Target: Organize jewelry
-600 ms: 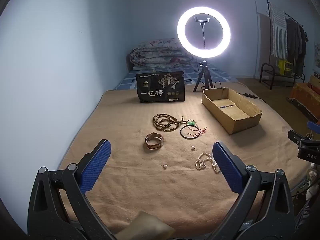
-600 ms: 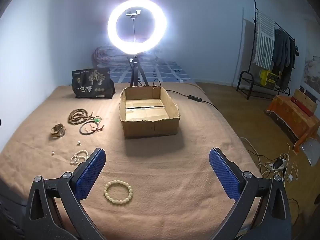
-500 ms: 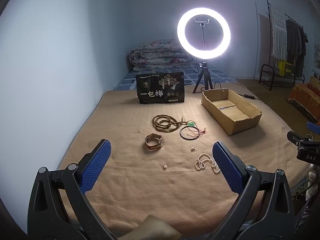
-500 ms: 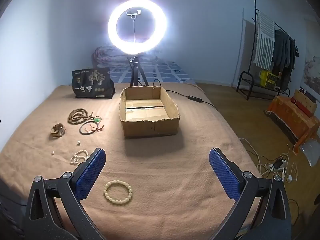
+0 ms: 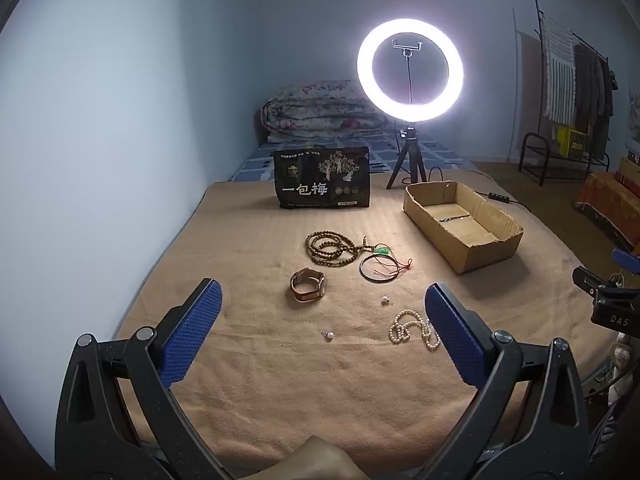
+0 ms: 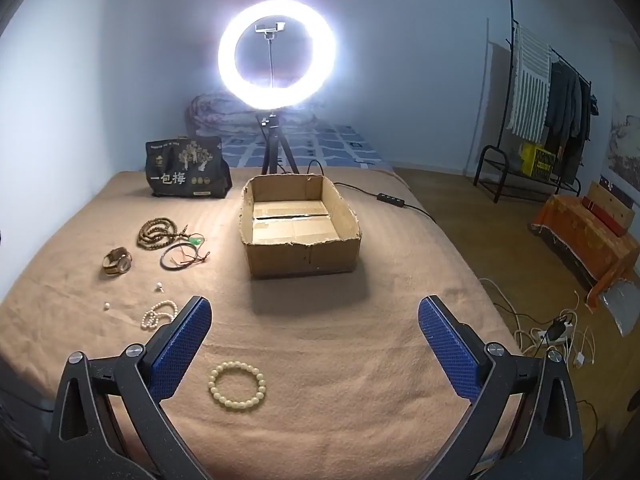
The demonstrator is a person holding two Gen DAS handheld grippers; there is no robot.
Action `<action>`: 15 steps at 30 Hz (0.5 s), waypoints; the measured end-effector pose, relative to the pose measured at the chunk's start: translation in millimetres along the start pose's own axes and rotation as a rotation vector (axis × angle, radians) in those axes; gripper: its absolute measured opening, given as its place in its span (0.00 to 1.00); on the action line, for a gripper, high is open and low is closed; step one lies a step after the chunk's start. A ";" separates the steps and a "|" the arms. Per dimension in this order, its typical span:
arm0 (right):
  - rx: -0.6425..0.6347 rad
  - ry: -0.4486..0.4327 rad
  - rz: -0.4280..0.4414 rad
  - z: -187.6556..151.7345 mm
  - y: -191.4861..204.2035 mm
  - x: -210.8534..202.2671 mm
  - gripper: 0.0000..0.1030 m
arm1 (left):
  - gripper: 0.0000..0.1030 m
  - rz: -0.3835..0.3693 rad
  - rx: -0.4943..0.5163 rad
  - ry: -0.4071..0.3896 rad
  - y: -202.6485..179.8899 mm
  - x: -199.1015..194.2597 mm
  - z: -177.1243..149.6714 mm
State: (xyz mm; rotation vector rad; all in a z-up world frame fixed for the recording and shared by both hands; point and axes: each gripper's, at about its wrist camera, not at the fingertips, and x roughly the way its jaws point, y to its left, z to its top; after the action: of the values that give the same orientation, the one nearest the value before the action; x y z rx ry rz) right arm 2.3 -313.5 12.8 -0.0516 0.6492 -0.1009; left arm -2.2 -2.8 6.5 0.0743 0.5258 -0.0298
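Right wrist view: one cardboard box (image 6: 300, 220), two loose pearls (image 6: 159, 287).

Blanket (image 6: 320, 352): tan cloth, matt, napped.
Box (image 6: 300, 256): brown cardboard, matt, torn rim.
Bead bracelet (image 6: 237, 386): pale, smooth, faint sheen.
Pearl strand (image 5: 408, 330): white, glossy.
Gripper pads (image 5: 188, 336): blue, knurled texture.
Bag (image 5: 323, 178): black, slightly glossy print.

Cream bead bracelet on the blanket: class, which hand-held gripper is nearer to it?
Right. The right hand-held gripper hangs open just over the cream bead bracelet, which lies by its left finger. The left hand-held gripper faces the watch; the bracelet is outside its view.
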 end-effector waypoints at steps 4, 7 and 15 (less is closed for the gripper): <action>-0.001 -0.001 -0.001 -0.1 1.8 0.8 1.00 | 1.00 -0.001 -0.002 -0.001 1.9 -1.8 1.5; -0.002 0.000 -0.001 0.2 1.7 0.9 1.00 | 1.00 0.000 -0.002 0.000 -0.6 -5.7 6.1; -0.005 0.001 0.000 0.9 1.7 0.5 1.00 | 1.00 -0.004 -0.008 -0.002 -1.9 -8.9 9.8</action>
State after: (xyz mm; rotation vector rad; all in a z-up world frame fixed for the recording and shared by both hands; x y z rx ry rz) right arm 3.4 -311.9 13.1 -0.0562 0.6504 -0.0989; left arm -5.1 -5.4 19.3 0.0659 0.5238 -0.0314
